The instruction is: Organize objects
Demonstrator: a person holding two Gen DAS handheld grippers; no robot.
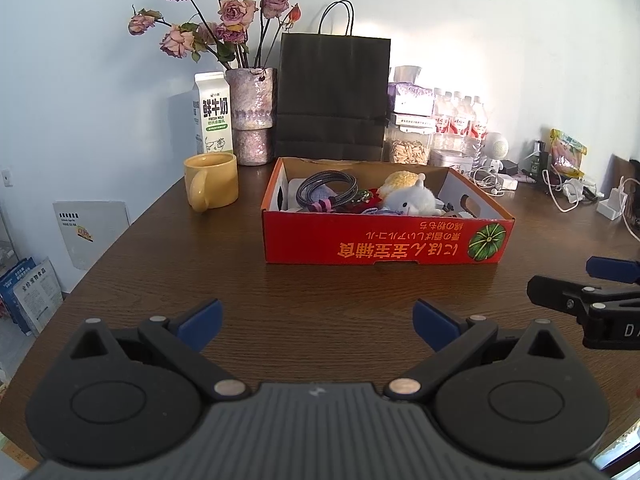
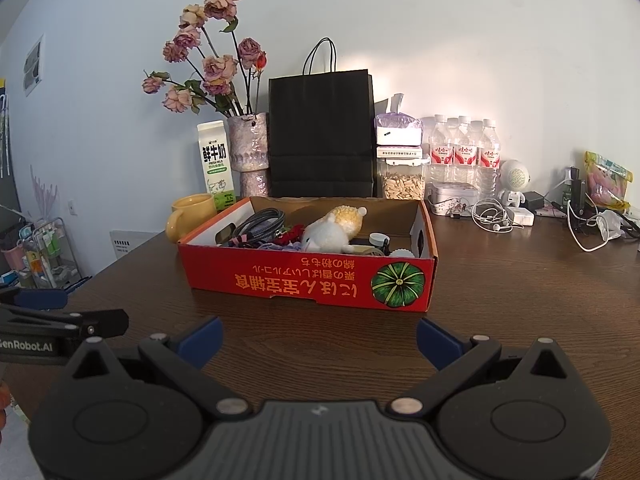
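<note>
A red cardboard box [image 1: 384, 240] [image 2: 308, 280] with a pumpkin print stands on the brown wooden table [image 1: 320, 292]. Inside lie a white and yellow plush sheep [image 1: 412, 196] [image 2: 332, 232], a coiled grey cable [image 1: 328, 188] [image 2: 260, 222] and several small items. My left gripper [image 1: 318, 322] hovers open over bare table in front of the box, holding nothing. My right gripper [image 2: 318, 340] is also open and holds nothing, just short of the box's front wall. Each gripper shows at the edge of the other's view.
Behind the box stand a yellow mug [image 1: 212, 186], a milk carton [image 1: 212, 120], a vase of dried roses [image 1: 252, 116], a black paper bag [image 1: 332, 96], a seed jar [image 1: 408, 148] and water bottles [image 1: 460, 120]. Cables and chargers [image 1: 568, 192] clutter the back right.
</note>
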